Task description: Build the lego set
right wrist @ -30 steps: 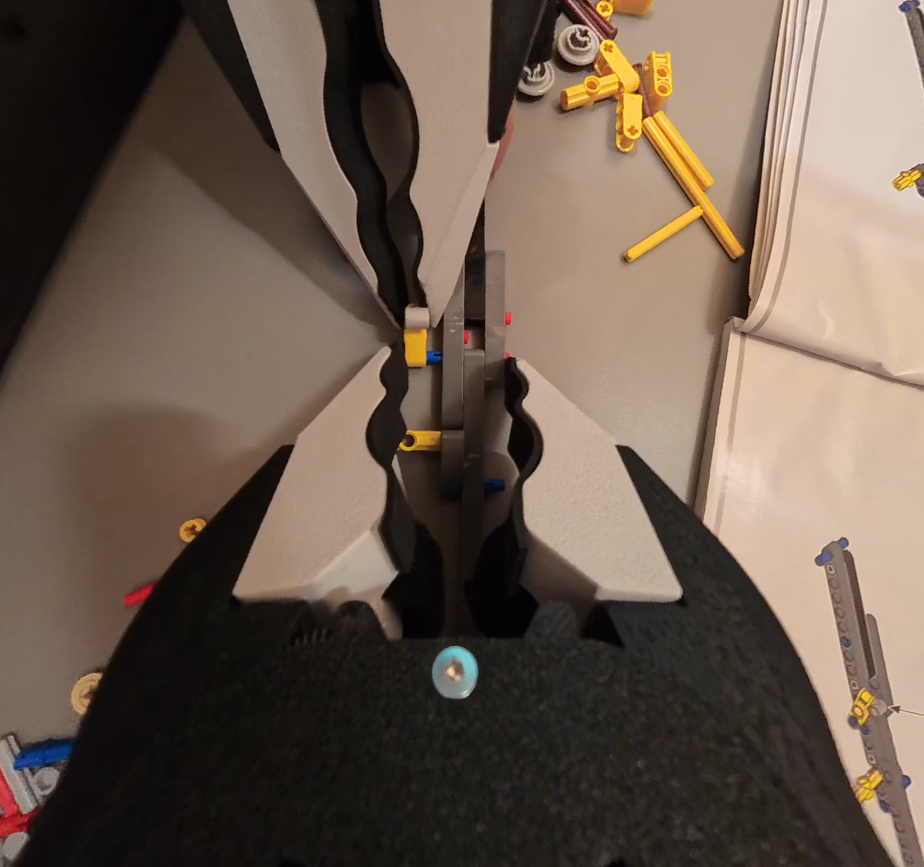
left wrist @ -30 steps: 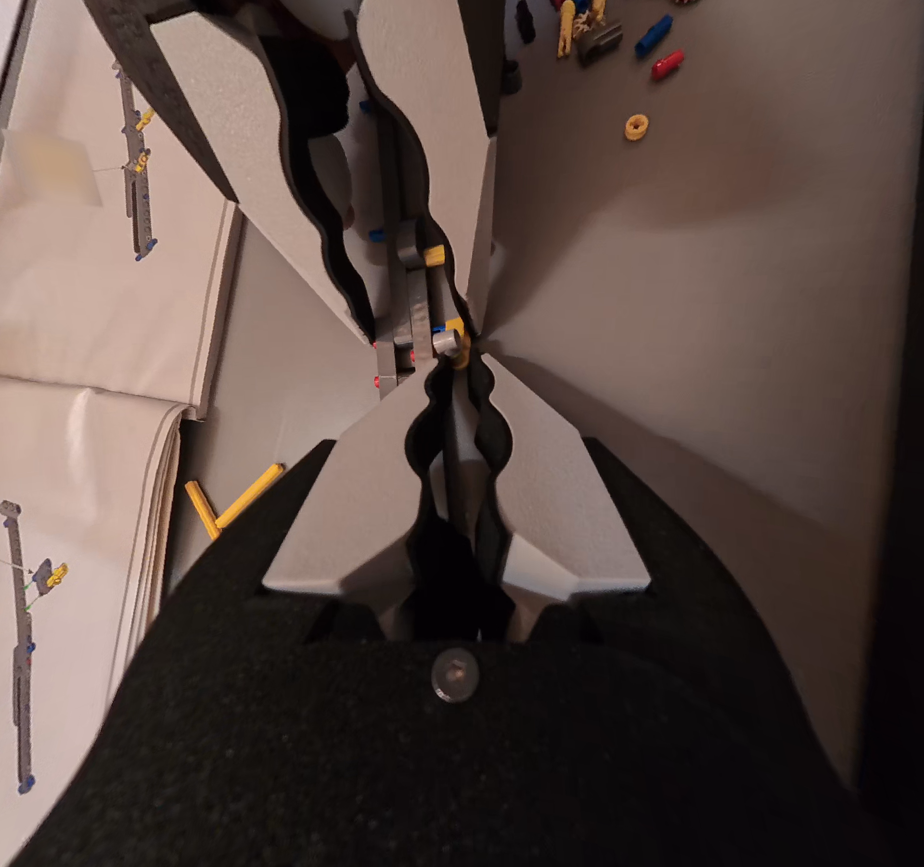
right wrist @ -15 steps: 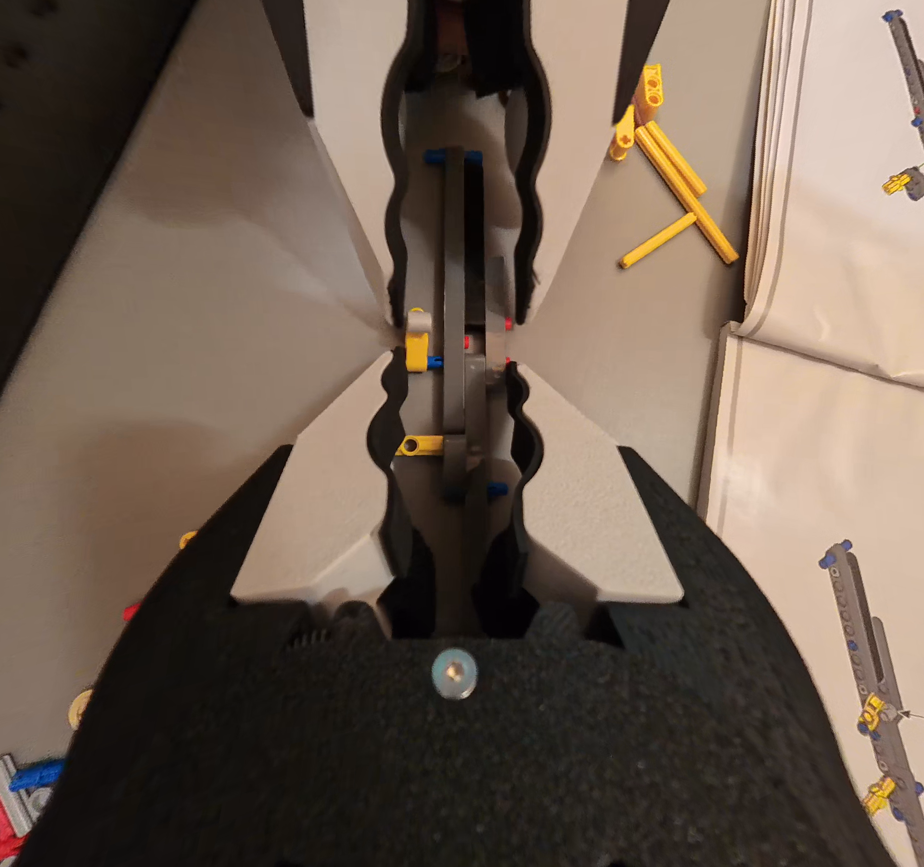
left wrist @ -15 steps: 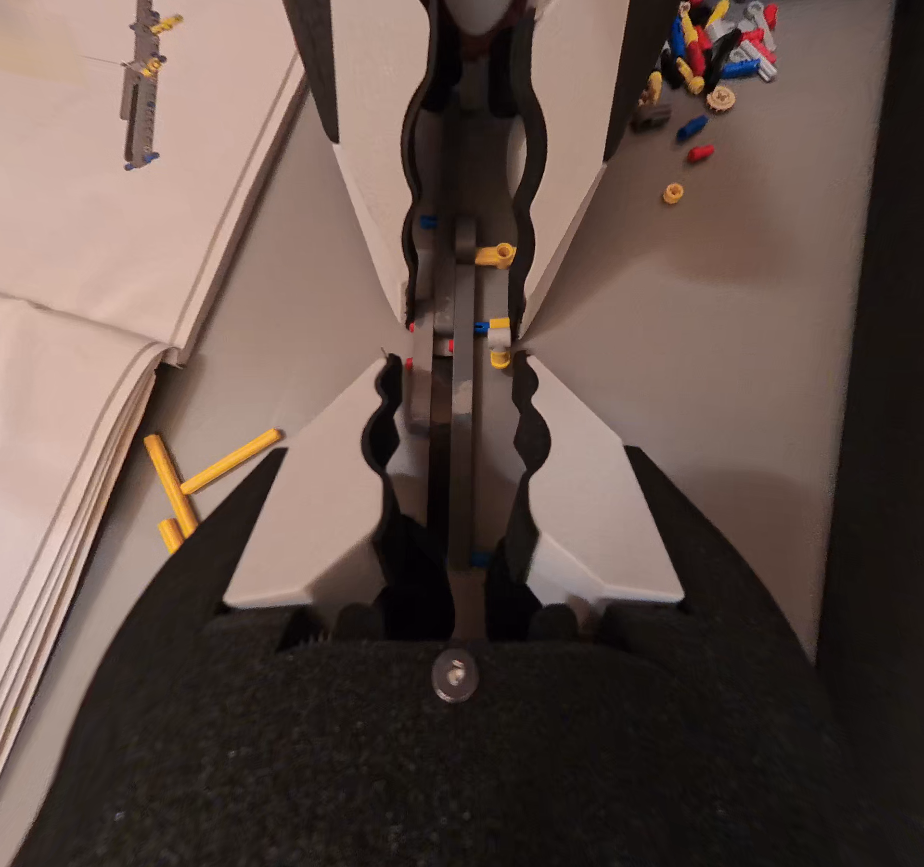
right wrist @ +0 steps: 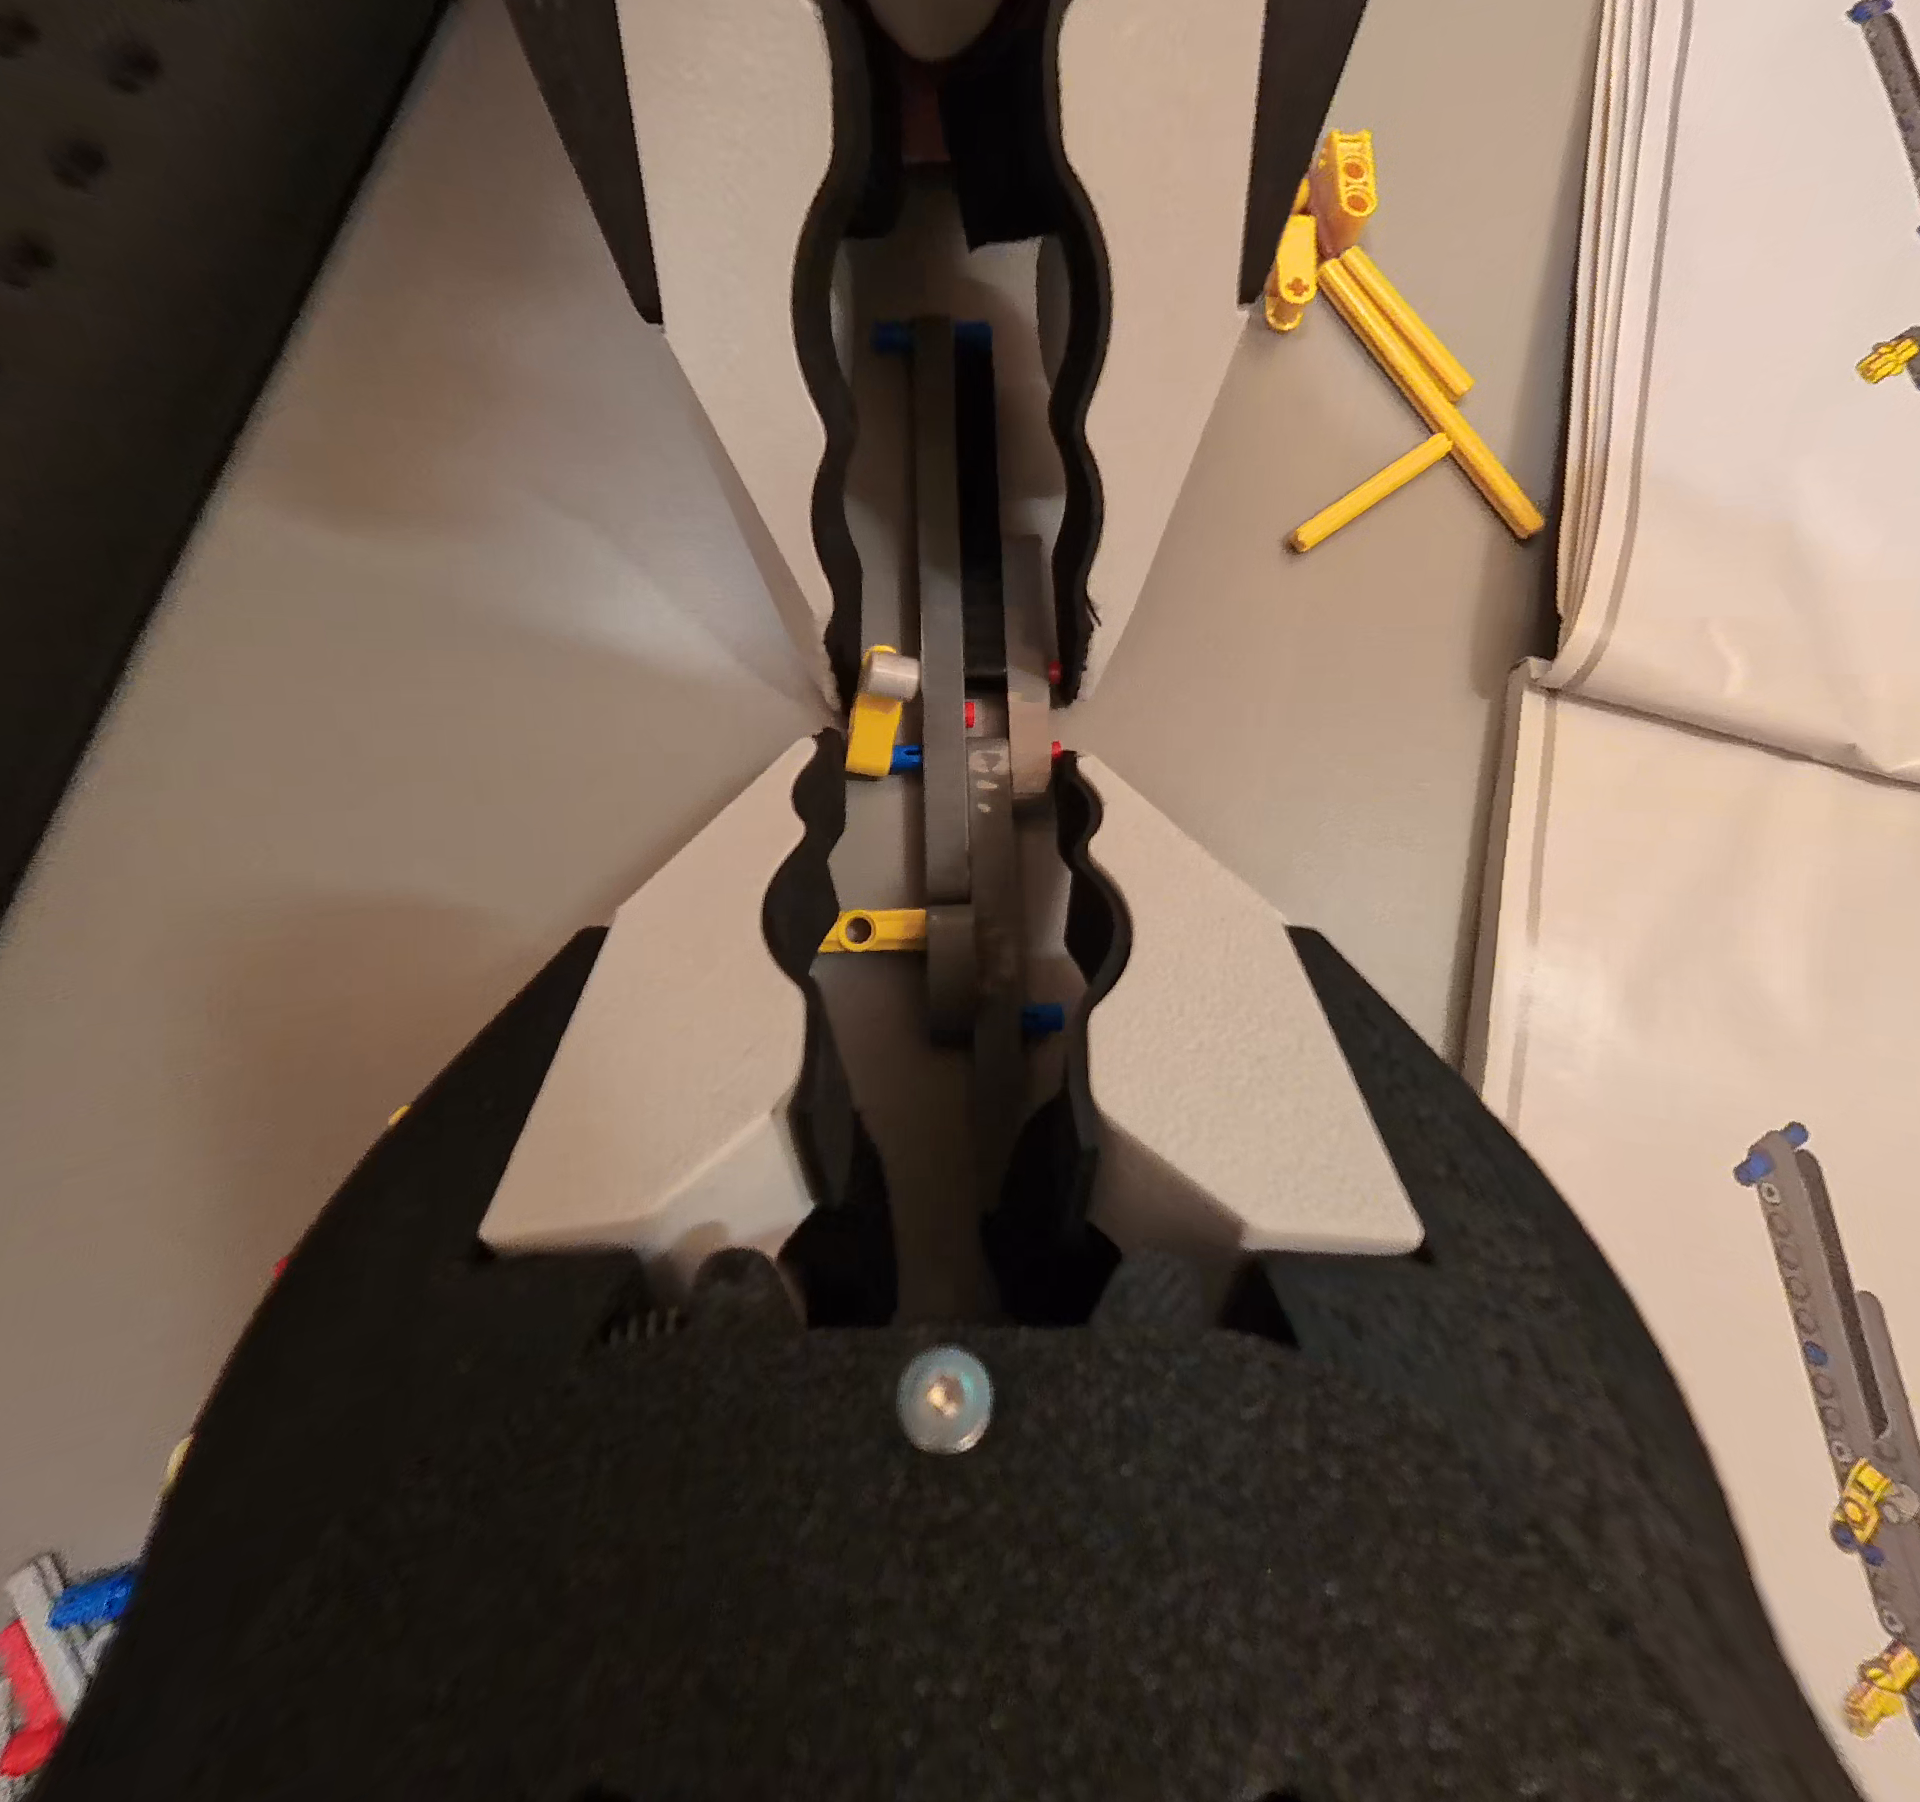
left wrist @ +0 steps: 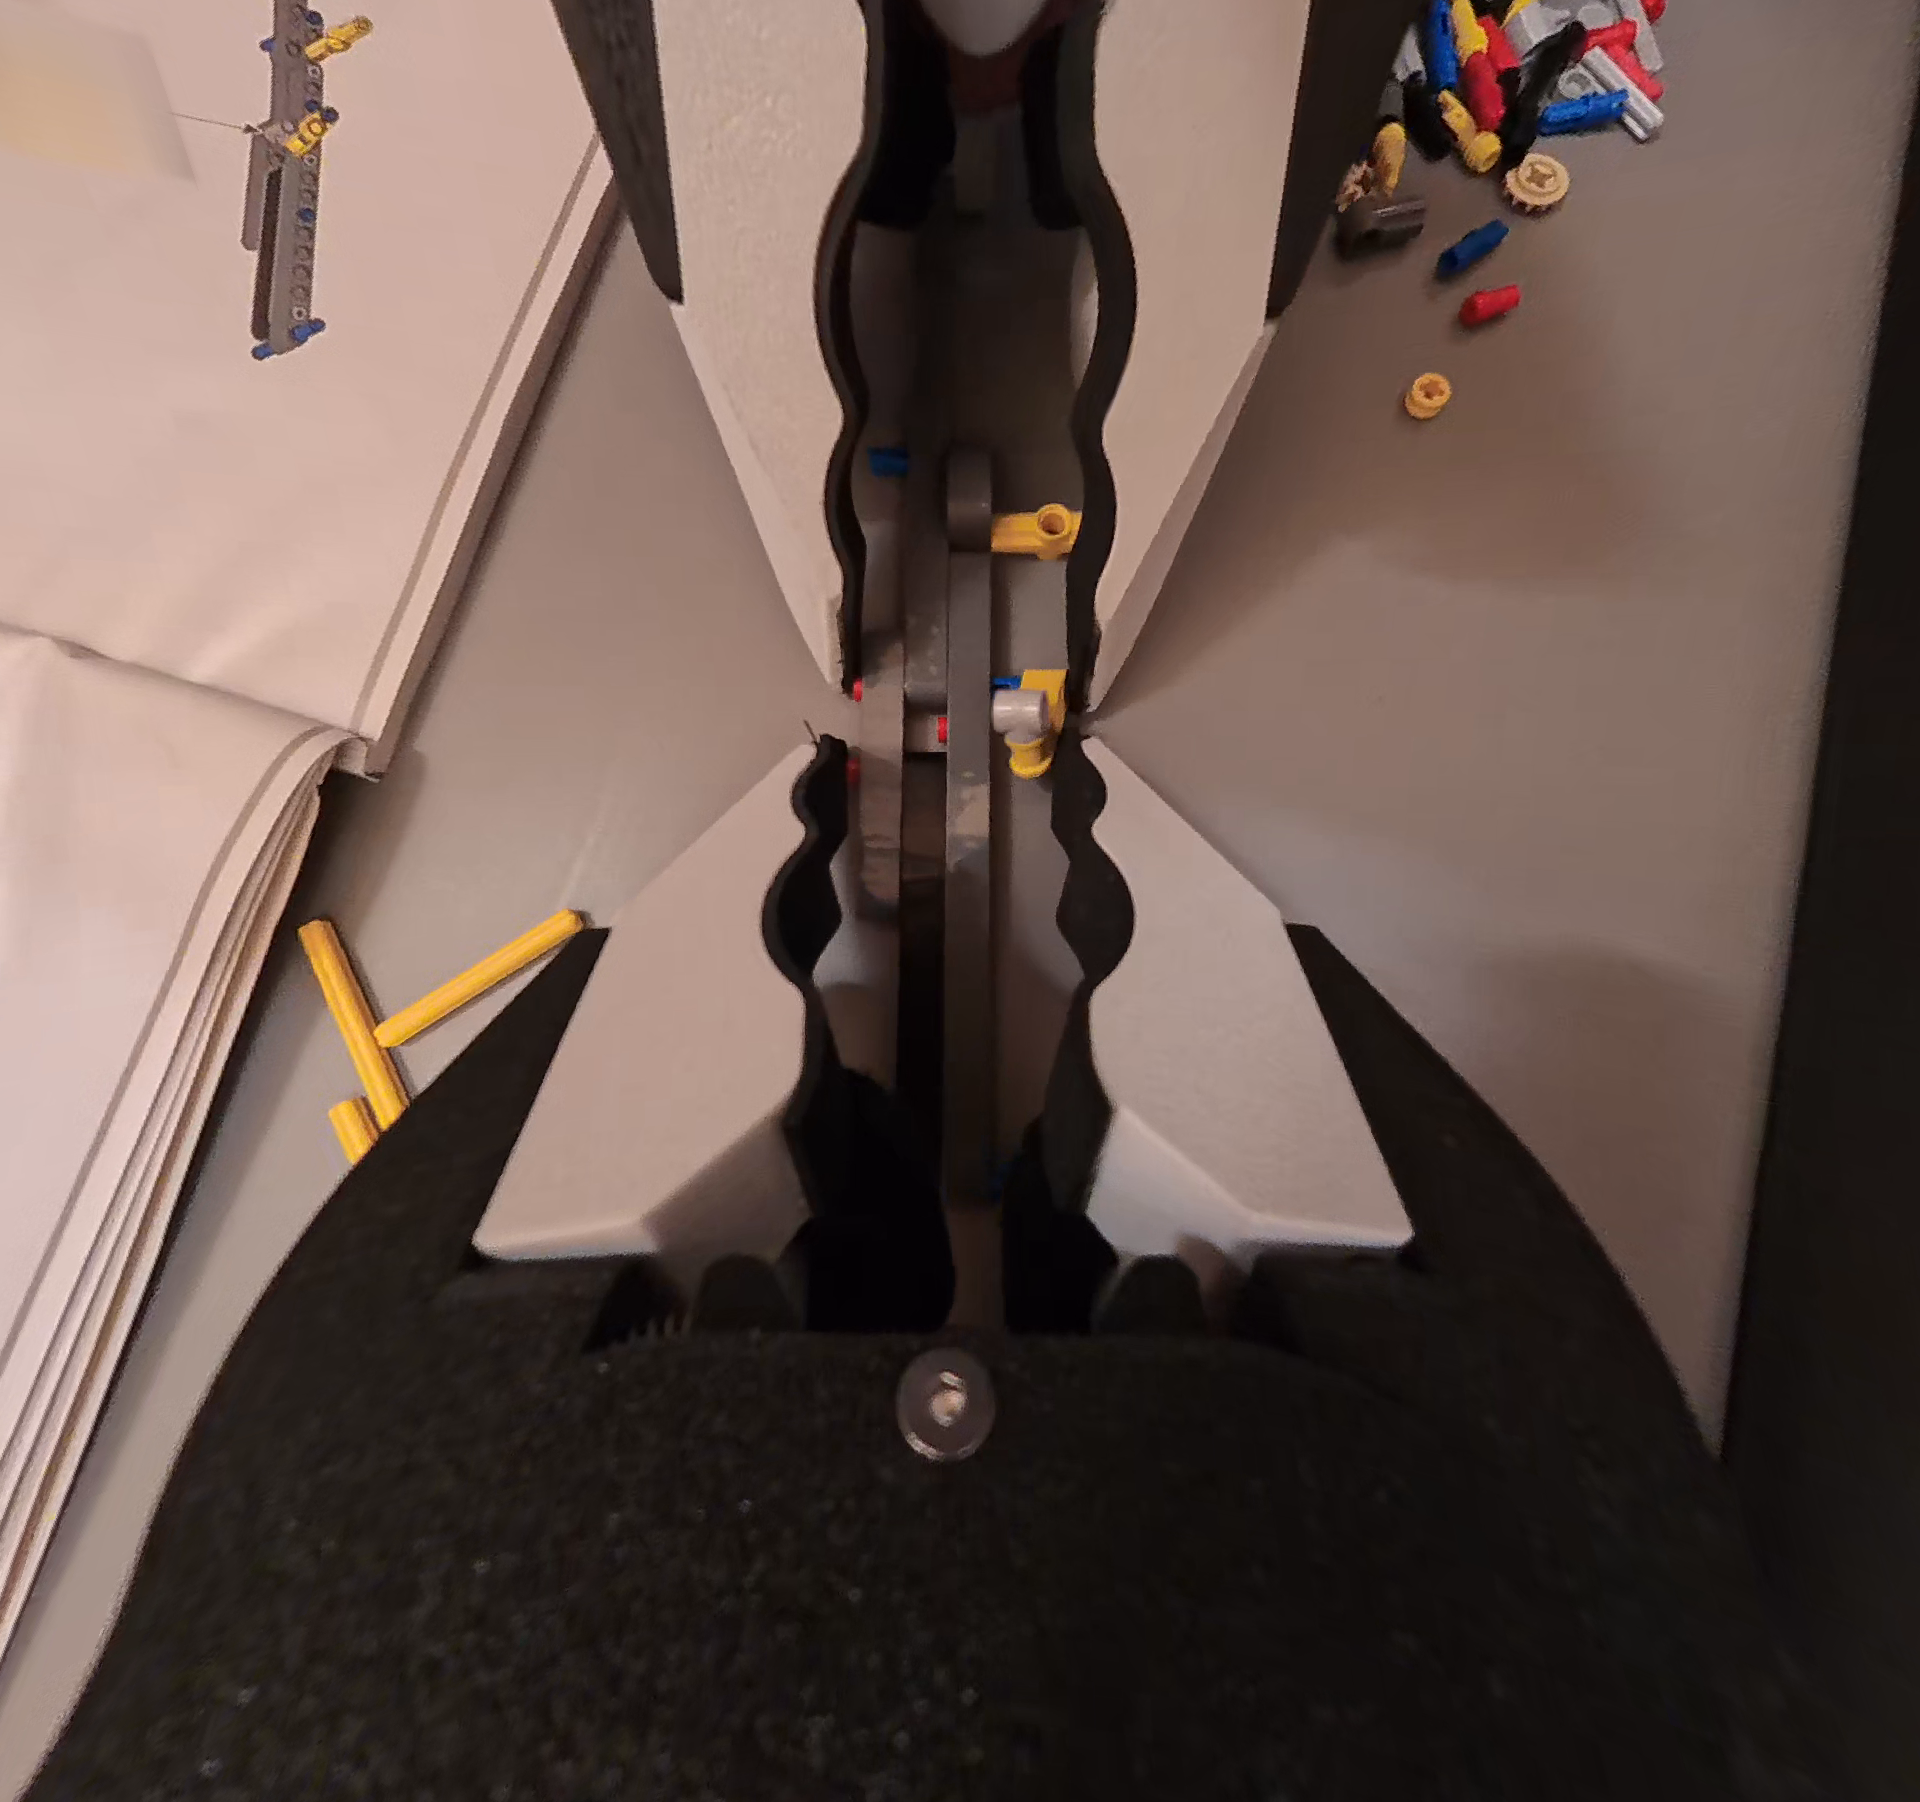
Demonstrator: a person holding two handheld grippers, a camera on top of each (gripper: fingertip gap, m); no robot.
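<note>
1. Both jaws parted, tip to tip: left gripper, right gripper; neither visibly clamps.
2. Between jaws: long dark-grey beam assembly, yellow connectors fitted.
3. Outside jaws: loose yellow axles, mixed small-parts pile; build unfinished.

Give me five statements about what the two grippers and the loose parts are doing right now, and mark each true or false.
1. The grey beam assembly lies between the fingers of both grippers. True.
2. The left gripper and right gripper face each other tip to tip. True.
3. The instruction booklet is closed. False: it lies open, showing build diagrams.
4. The long yellow axles are clamped in the right gripper. False: they lie loose on the table beside the booklet.
5. The assembly carries only grey parts. False: yellow connectors and blue pins stick out of it.
</note>
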